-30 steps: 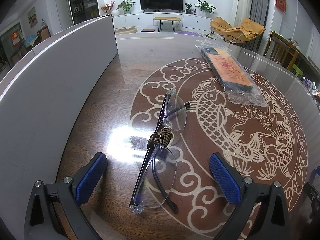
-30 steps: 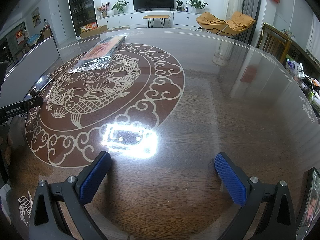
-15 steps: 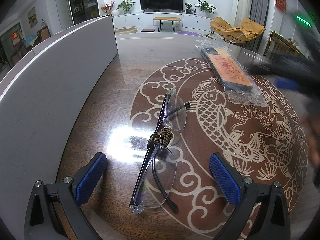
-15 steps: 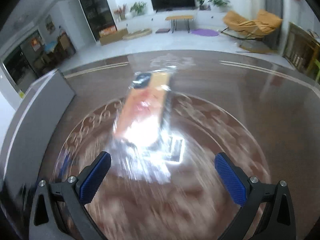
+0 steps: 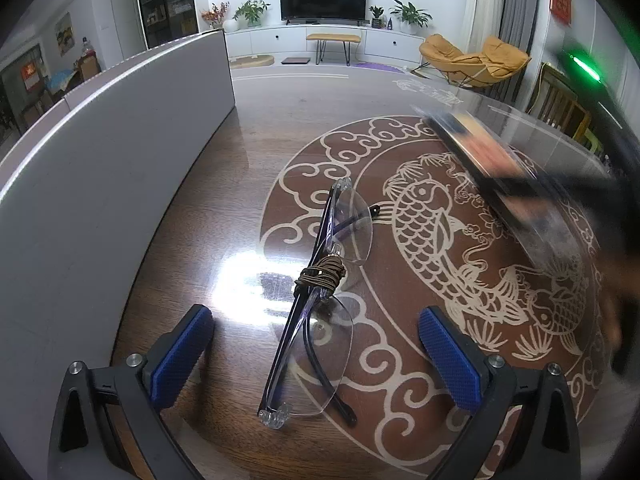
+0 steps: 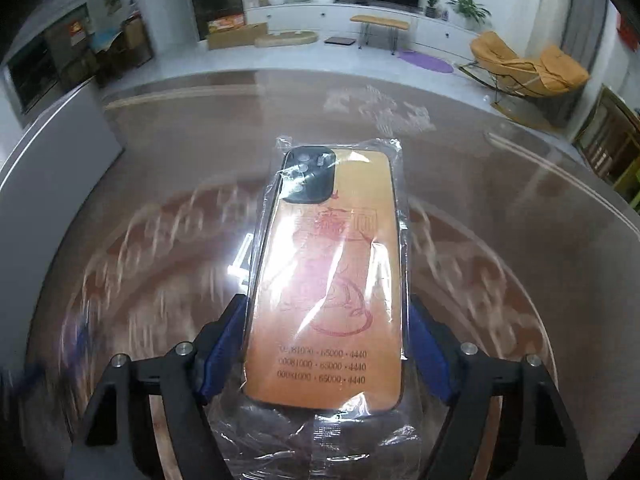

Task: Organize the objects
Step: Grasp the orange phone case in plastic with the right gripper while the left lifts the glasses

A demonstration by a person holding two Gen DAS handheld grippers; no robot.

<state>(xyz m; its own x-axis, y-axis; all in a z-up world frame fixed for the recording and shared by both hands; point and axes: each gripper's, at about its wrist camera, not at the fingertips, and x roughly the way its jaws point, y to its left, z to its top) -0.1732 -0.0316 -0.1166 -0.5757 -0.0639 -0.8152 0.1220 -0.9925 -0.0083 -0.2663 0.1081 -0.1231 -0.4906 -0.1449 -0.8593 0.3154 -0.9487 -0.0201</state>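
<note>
An orange phone case in a clear plastic bag sits between the blue pads of my right gripper, which is shut on its sides and holds it lifted; the table under it is blurred. The case shows blurred at the right of the left wrist view, with the dark right gripper body over it. Rimless glasses with brown cord wound round the bridge lie folded on the table. My left gripper is open, a pad on each side of the glasses' near end.
A tall grey-white box wall runs along the left of the dark table with its carp pattern. The same box shows at the left of the right wrist view. The table's far edge curves behind.
My right gripper swung left across the table to the bagged phone case, shut on it and lifted it. The left gripper and the glasses have not moved.
</note>
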